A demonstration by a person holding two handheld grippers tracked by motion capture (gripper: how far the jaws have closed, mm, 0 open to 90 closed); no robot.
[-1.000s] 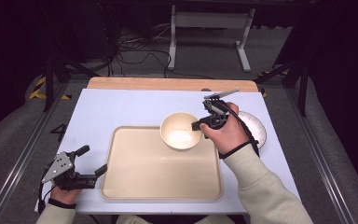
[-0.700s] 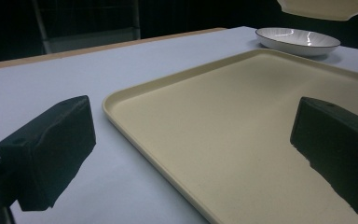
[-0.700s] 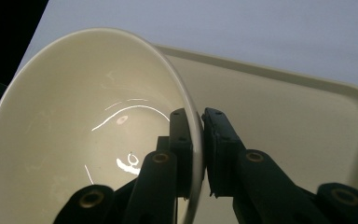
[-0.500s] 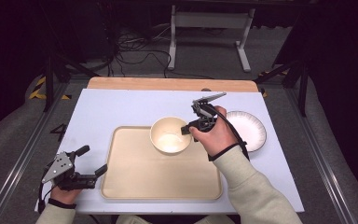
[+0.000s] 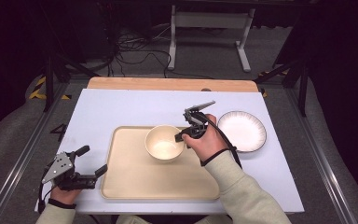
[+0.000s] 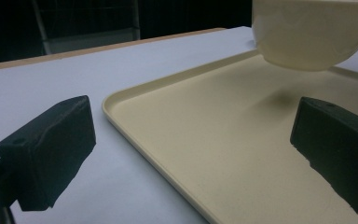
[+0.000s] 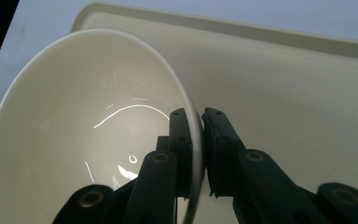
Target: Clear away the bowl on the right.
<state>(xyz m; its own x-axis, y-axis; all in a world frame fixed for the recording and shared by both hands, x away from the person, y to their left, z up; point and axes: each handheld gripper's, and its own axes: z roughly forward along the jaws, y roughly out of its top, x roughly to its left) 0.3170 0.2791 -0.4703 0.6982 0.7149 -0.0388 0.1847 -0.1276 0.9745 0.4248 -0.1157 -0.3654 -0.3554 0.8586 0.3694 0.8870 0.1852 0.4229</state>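
Observation:
A cream bowl hangs just above the beige tray, over its far middle part. My right gripper is shut on the bowl's right rim. In the right gripper view one pad sits inside the bowl and the other outside, where my right gripper pinches the wall over the tray. My left gripper rests open at the tray's near left corner. In the left gripper view my left gripper holds nothing, and the bowl floats above its shadow on the tray.
A white plate with a dark rim lies on the pale blue tabletop to the right of the tray. A wooden strip runs along the table's far edge. Cables and a stand's legs lie on the dark floor beyond.
My right gripper has carried the bowl leftward and downward, from near the tray's far right corner to over its middle. The left gripper has stayed still.

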